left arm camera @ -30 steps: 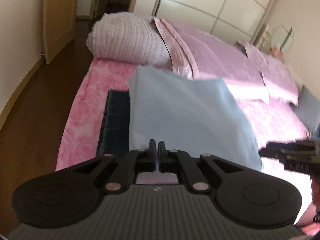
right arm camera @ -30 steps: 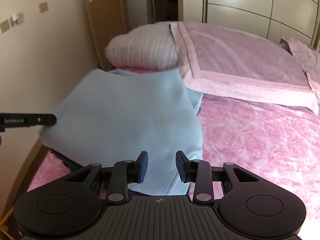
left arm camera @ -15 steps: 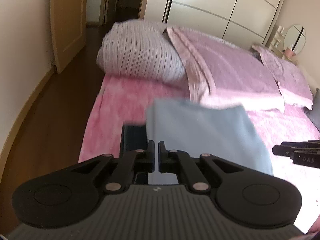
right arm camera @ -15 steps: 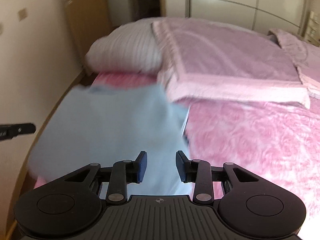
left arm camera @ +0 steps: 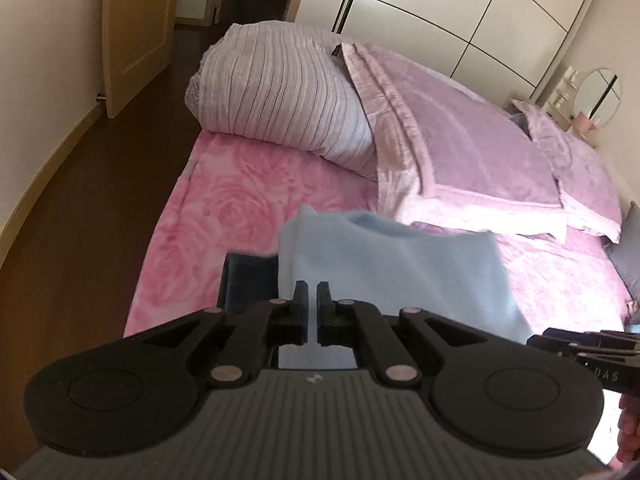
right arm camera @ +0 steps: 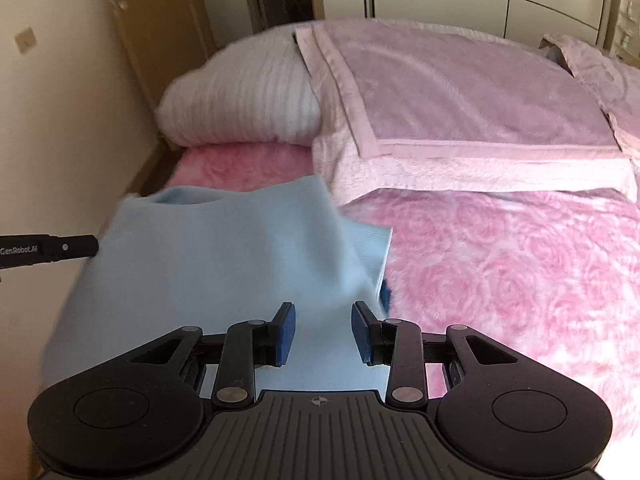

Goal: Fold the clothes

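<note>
Now the light blue garment [right arm camera: 208, 264] shows smaller and further down in both wrist views than a second ago, its far edge bunched and blurred with motion, so I judge a fold is under way and the cloth is being drawn back toward the near edge of the pink bed [right arm camera: 520, 264]. It lies over a dark blue garment [left arm camera: 250, 282], directly ahead of and under both tools. The left gripper [left arm camera: 312, 304] fingers are nearly together, whether clamped on cloth I cannot tell; the right gripper [right arm camera: 323, 332] fingers stand apart above the blue cloth.
</note>
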